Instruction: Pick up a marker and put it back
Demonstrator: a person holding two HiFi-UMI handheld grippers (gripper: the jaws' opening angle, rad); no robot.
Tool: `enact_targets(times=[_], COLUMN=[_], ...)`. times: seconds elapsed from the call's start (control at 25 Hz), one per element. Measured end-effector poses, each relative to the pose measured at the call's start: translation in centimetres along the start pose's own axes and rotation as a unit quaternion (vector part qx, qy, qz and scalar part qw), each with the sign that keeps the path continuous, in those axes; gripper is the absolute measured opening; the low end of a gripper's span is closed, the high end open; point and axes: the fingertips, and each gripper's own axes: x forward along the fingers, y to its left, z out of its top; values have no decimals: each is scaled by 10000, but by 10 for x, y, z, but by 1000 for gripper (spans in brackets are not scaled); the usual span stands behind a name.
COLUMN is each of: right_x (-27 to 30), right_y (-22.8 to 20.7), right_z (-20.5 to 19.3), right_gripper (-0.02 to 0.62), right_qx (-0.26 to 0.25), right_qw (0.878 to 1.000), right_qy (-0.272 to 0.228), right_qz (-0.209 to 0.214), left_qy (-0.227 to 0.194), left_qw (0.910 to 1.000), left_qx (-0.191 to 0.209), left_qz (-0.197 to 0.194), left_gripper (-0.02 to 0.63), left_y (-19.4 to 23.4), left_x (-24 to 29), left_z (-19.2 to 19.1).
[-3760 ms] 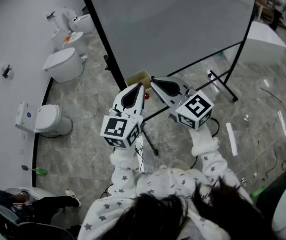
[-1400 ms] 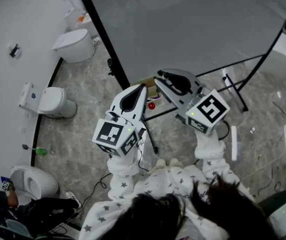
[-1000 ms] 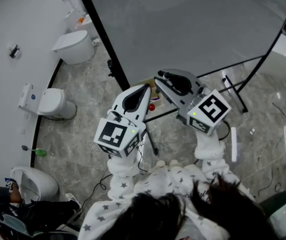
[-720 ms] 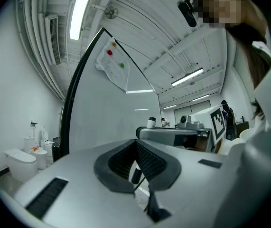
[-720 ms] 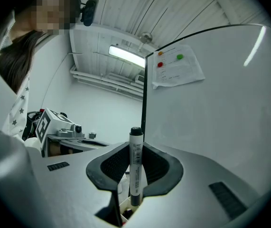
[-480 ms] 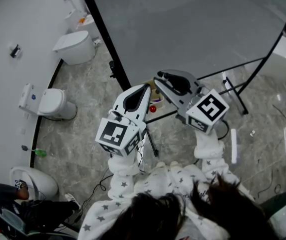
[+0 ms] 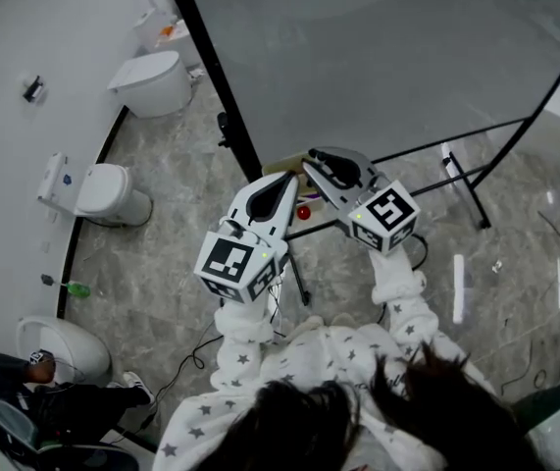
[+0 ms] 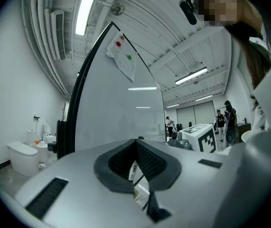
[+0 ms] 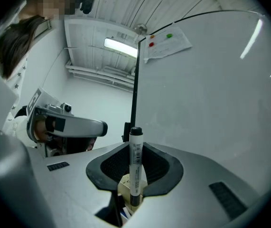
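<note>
Head view: right gripper (image 7: 311, 158) lower than before, tight on upright marker (image 9: 135, 160); left gripper (image 7: 288, 177) closed, empty.

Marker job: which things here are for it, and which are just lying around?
For the job: marker, right gripper, tan box.
Just lying around: toilets, seated person.

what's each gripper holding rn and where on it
Right gripper: a marker, upright, gripped around mid-barrel, one black end above the jaws. Left gripper: nothing.
</note>
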Motion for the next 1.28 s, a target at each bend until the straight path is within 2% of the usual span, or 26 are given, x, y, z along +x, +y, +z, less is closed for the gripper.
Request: enact_targets(times=[0.28,0.72,1.28], right_x=[10,2,-2], right_y=[-8,-9,-8], right_z=[-49,-90,-94], right_gripper=[77,78,80], right_qx=[-84,35,60], right_qw=[9999,9997,9995], right_qy=[19,56,71], right_qz=[-93,-235,-306], left_qy=[119,138,132], left_qw=[9999,9998,9998], left_qx=[79,126,95], left_qz=[84,90,73], left_gripper=[2,2,2], left_y=[16,15,15], left_x=[8,18,23], left_z=[-33,-33,-27])
